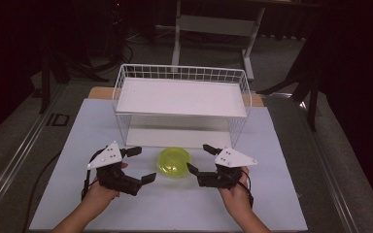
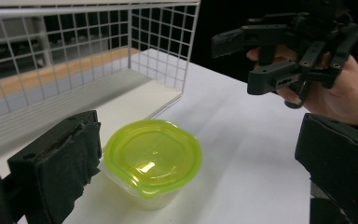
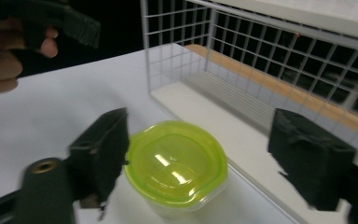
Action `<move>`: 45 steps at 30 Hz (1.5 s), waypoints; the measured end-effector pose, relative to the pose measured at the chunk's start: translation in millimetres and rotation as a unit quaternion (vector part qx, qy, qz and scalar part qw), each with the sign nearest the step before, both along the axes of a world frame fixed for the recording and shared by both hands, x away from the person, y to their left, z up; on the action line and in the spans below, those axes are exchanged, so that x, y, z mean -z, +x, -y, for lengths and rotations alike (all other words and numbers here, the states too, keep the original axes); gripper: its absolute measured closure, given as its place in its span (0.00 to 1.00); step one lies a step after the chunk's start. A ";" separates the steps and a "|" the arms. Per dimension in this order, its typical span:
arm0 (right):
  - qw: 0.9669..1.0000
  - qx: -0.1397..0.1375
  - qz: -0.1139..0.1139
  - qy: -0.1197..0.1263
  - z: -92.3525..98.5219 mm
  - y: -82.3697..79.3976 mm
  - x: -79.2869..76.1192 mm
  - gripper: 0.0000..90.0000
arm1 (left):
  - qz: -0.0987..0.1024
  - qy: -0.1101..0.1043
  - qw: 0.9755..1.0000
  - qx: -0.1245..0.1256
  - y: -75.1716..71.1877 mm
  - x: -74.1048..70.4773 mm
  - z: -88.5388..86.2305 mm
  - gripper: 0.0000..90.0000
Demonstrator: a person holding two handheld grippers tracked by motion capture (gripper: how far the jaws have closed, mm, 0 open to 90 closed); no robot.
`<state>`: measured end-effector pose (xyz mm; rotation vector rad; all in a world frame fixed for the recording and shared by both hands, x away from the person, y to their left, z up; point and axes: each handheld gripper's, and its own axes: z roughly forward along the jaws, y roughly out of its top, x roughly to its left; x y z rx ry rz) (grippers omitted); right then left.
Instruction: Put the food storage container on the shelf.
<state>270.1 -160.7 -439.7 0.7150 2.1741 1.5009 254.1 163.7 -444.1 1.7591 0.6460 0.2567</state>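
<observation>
The lidded container (image 1: 174,161), a clear rounded tub with a glossy lime-green lid, sits on the white table (image 1: 272,204) just before the front edge of the wire shelf rack (image 1: 182,104). The left gripper (image 1: 137,164) and right gripper (image 1: 199,159) flank it, jaws apart, touching nothing. A sound grip would likely take the smooth plastic walls squarely under the lid rim, pads level.

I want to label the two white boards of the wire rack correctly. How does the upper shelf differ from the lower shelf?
The upper shelf sits raised inside the white wire rack, with wire mesh walls around it; the lower shelf lies on the table. The upper shelf is lit from above and fully seen; the lower shelf is shaded and partly hidden beneath it. The green-lidded container stands just in front of the lower shelf. Both are flat, white and bare.
</observation>
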 end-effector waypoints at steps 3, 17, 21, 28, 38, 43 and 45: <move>0.999 0.019 -0.033 0.001 -2.0 6.5 2.0 0.22 | -0.005 0.010 1.000 -0.005 7.5 1.3 1.3 0.01; 0.996 0.060 -0.072 -0.002 -16.8 30.7 16.5 0.16 | -0.057 0.042 0.997 -0.027 40.9 27.4 11.4 0.06; 0.994 0.065 -0.091 -0.001 -20.1 36.2 25.6 0.24 | -0.081 0.039 0.995 -0.045 47.5 36.2 14.6 0.18; 0.990 0.076 -0.119 -0.019 -25.0 41.6 40.8 0.36 | -0.144 0.052 0.985 -0.079 60.3 48.3 20.4 0.29; 0.983 0.090 -0.158 -0.017 -20.4 44.5 56.5 0.38 | -0.174 0.057 0.978 -0.094 64.7 56.4 27.9 0.50; 0.980 0.093 -0.178 -0.011 -18.3 46.7 60.8 0.43 | -0.192 0.069 0.975 -0.087 67.4 61.9 30.3 0.58; 0.978 0.088 -0.187 -0.008 -17.2 48.4 62.7 0.45 | -0.198 0.064 0.975 -0.082 67.5 63.1 29.4 0.64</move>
